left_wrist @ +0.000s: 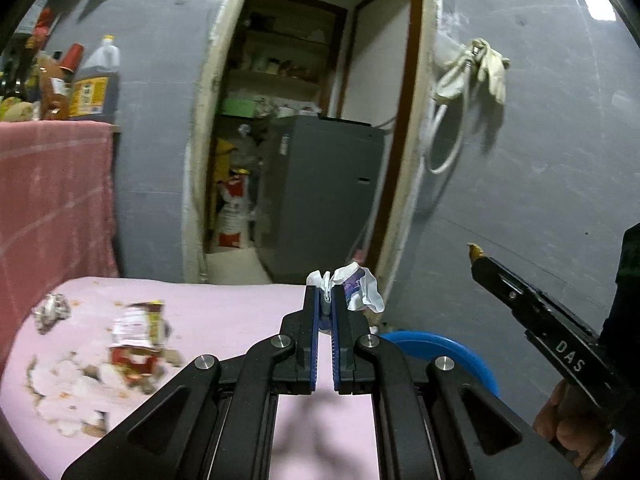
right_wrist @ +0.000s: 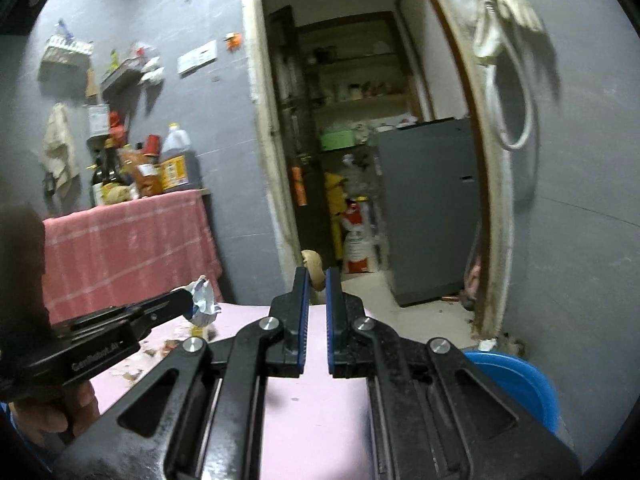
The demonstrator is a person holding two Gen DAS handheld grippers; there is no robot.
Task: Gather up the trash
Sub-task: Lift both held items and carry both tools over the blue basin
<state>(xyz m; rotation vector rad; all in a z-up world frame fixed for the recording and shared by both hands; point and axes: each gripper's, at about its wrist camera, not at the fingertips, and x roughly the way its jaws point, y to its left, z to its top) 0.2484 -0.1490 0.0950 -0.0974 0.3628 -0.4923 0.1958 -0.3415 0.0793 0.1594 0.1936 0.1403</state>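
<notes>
White crumpled wrapper (left_wrist: pixel 358 289) sticks up and off to the right from the left tool (left_wrist: pixel 327 300), pinched at its tips above the pink tabletop (left_wrist: pixel 224 312). Right tool (right_wrist: pixel 317 280) grips a tan scrap (right_wrist: pixel 313 266).

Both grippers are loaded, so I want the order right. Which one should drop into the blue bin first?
Probably right. The right gripper, holding a tan scrap, sits nearer the blue bin; the left gripper holds a crumpled wrapper over the pink table.

My right tool (left_wrist: pixel 476 254) carries white letters "DAS" along its black body. My left tool (right_wrist: pixel 188 304) reads "GenRobot.AI" on its side. The labels on the bottles are too blurred to read.
</notes>
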